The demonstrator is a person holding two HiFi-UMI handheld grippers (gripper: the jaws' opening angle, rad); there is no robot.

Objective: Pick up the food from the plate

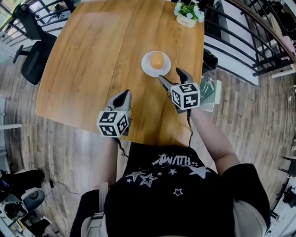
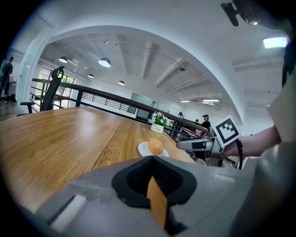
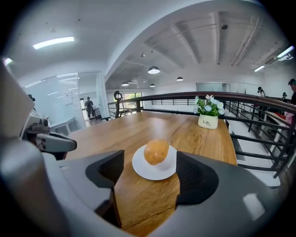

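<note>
A round orange-brown piece of food (image 1: 157, 59) sits on a small white plate (image 1: 149, 69) in the far middle of the wooden table (image 1: 92, 60). My right gripper (image 1: 171, 75) is open just on the near side of the plate, apart from it. In the right gripper view the food (image 3: 156, 152) and plate (image 3: 148, 172) lie ahead, framed by the two jaws, with nothing between the pads. My left gripper (image 1: 124, 96) is shut and empty, hovering near the table's front edge to the left. From the left gripper view the food (image 2: 155, 146) is far ahead.
A white pot of flowers (image 1: 187, 14) stands at the table's far right corner. A clear object (image 1: 210, 90) lies off the table's right edge. A black office chair (image 1: 32, 55) is at the left, and a dark railing (image 1: 249, 41) runs along the right side.
</note>
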